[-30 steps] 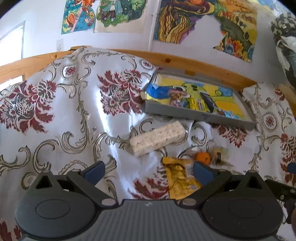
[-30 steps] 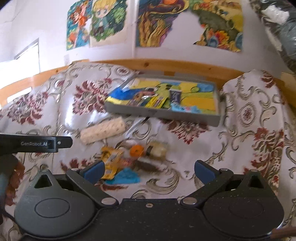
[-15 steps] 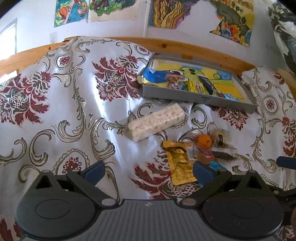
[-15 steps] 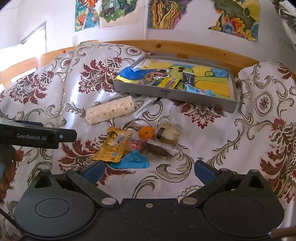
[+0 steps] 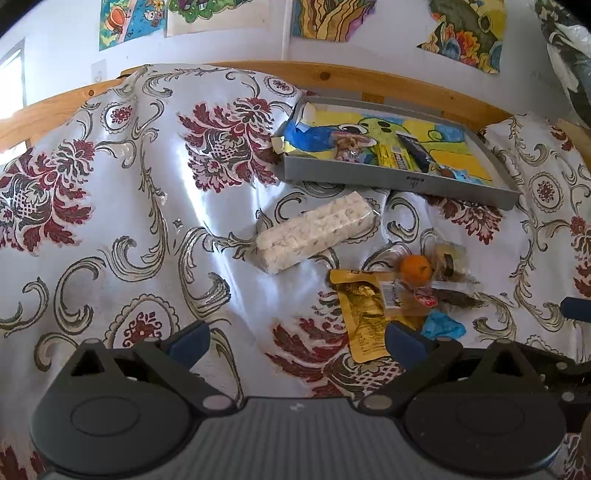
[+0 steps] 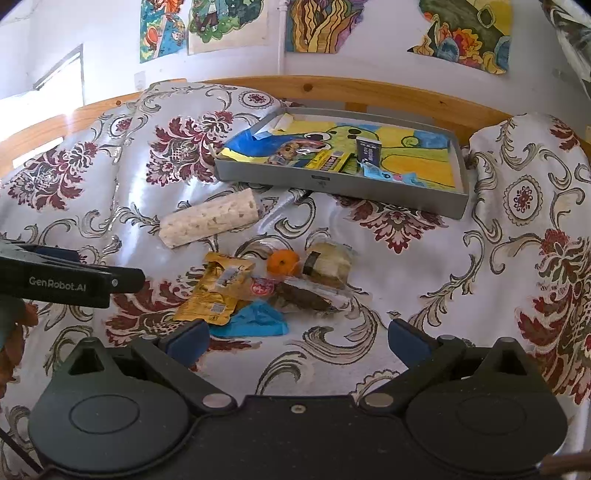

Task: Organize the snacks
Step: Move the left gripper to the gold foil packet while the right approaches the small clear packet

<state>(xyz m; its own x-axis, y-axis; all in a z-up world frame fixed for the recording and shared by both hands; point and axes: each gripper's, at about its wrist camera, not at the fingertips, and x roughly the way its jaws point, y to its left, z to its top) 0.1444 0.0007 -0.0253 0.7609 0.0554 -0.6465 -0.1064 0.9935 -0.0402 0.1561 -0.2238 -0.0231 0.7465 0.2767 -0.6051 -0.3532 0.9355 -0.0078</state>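
Observation:
A grey tray (image 5: pixel 402 182) (image 6: pixel 332 184) lies at the back of the patterned cloth with several snack packets inside. In front of it lies a long white wafer pack (image 5: pixel 314 230) (image 6: pixel 208 218). Nearer sits a loose pile: a gold pouch (image 5: pixel 364 314) (image 6: pixel 218 291), a small orange (image 5: pixel 415 267) (image 6: pixel 282 262), a clear-wrapped pastry (image 6: pixel 328 264), a dark wrapped bar (image 6: pixel 306 297) and a blue wrapper (image 5: pixel 441 326) (image 6: pixel 255 321). My left gripper (image 5: pixel 295 339) is open, low and short of the gold pouch. My right gripper (image 6: pixel 297 338) is open, just short of the blue wrapper.
The white, red and gold cloth (image 5: pixel 110 221) covers a bed with a wooden rail (image 6: pixel 369 92) behind. Drawings hang on the wall (image 5: pixel 332 18). The left gripper's body (image 6: pixel 70 282) shows at the left of the right wrist view.
Both grippers have tilted down and moved closer to the snack pile, so the pile and tray sit larger and lower in view. Both stay open.

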